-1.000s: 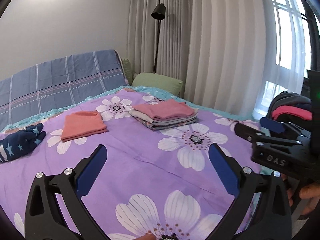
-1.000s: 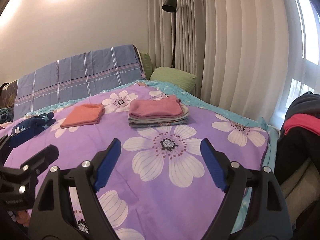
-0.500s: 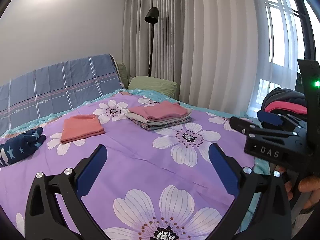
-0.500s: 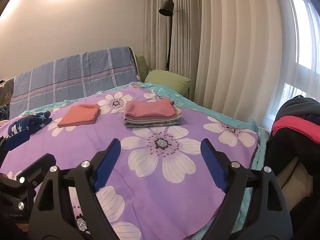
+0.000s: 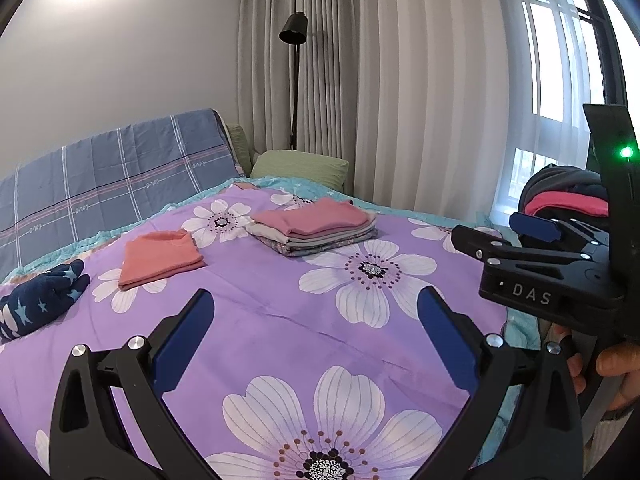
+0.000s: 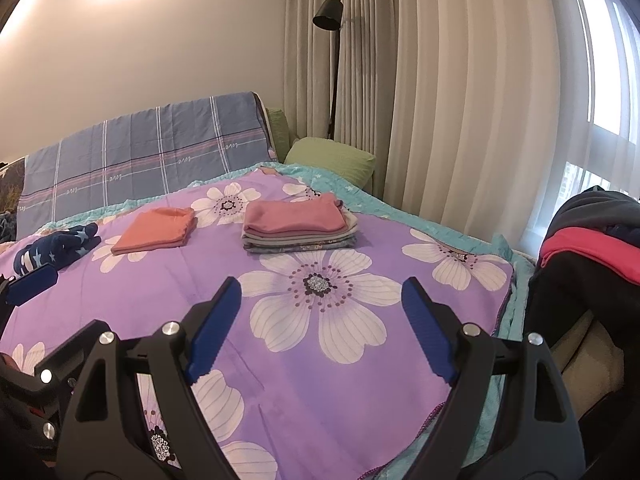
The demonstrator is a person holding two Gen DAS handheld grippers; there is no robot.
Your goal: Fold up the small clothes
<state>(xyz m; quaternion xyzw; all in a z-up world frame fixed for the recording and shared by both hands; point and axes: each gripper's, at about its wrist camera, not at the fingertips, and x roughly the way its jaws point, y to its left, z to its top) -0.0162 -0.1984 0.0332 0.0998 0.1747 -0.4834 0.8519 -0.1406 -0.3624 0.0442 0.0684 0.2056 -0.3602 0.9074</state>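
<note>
A stack of folded clothes (image 5: 314,229) (image 6: 298,227) with a pink piece on top lies on the purple flowered bedspread (image 5: 260,312) (image 6: 320,380). To its left lies a folded orange piece (image 5: 160,257) (image 6: 154,232), and further left a navy garment with stars (image 5: 40,300) (image 6: 56,249). At the right edge sits a pile of unfolded dark and red clothes (image 5: 568,196) (image 6: 592,248). My left gripper (image 5: 314,328) hovers open over the bedspread, holding nothing. My right gripper (image 6: 322,320) is open and empty too; in the left wrist view it shows at the right (image 5: 536,236), held by a hand (image 5: 616,364).
A blue checked cover (image 6: 140,156) drapes the headboard, with a green pillow (image 6: 332,158) beside it. A black floor lamp (image 6: 332,60) stands before pale curtains (image 6: 460,100). The window (image 6: 600,60) is on the right, and the bed's turquoise edge (image 6: 508,280) runs below it.
Both views have tipped up slightly, so the bed and clothes sit a bit lower in frame. Both grippers stay open and empty; the clothes have not moved.
</note>
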